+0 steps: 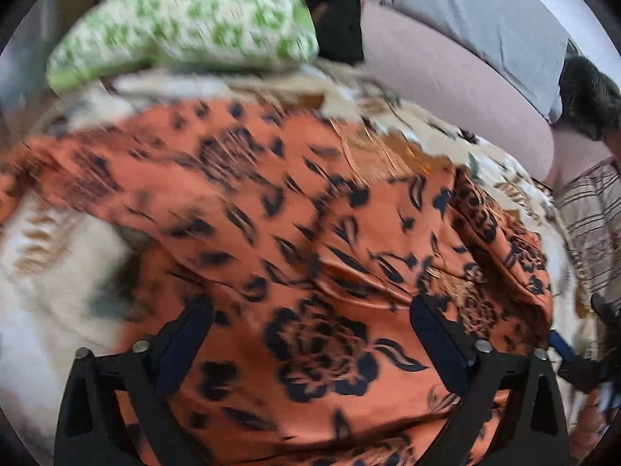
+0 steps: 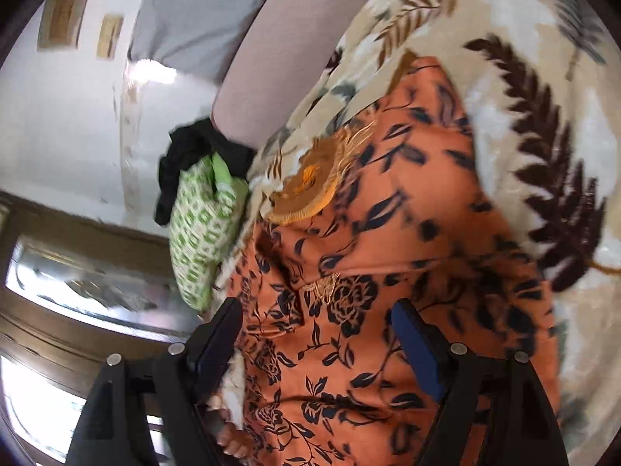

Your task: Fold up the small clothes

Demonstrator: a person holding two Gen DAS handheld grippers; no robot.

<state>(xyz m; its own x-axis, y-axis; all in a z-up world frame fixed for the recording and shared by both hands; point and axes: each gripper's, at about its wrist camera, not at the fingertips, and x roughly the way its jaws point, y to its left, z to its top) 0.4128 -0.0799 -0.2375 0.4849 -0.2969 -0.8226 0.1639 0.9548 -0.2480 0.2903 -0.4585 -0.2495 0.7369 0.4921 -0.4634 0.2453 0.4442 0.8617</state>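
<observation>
Orange cloth [image 1: 310,233] with a dark flower print lies directly under both of my tools, spread in loose folds on a cream blanket [image 1: 50,272] patterned with brown leaves. My left gripper [image 1: 310,345] hangs over the cloth with its jaws wide apart; nothing is between the pads and they press on nothing. My right gripper [image 2: 316,343] stands likewise with jaws apart above the cloth, no fabric pinched. In the right wrist view a gold fringed patch [image 2: 310,190] sits at the cloth's far edge, where it meets the blanket. A second, smaller fringed trim shows nearer the jaws. Both views are blurred, so finer creases cannot be judged.

Beyond the cloth, a green-and-white patterned bundle [image 1: 186,19] rests at the blanket's far edge, touching a black garment [image 1: 341,11]. A pink cushion [image 1: 446,77] and a grey one [image 1: 485,11] lie behind. At the right rim of the left wrist view, a striped fabric [image 1: 590,225] is seen.
</observation>
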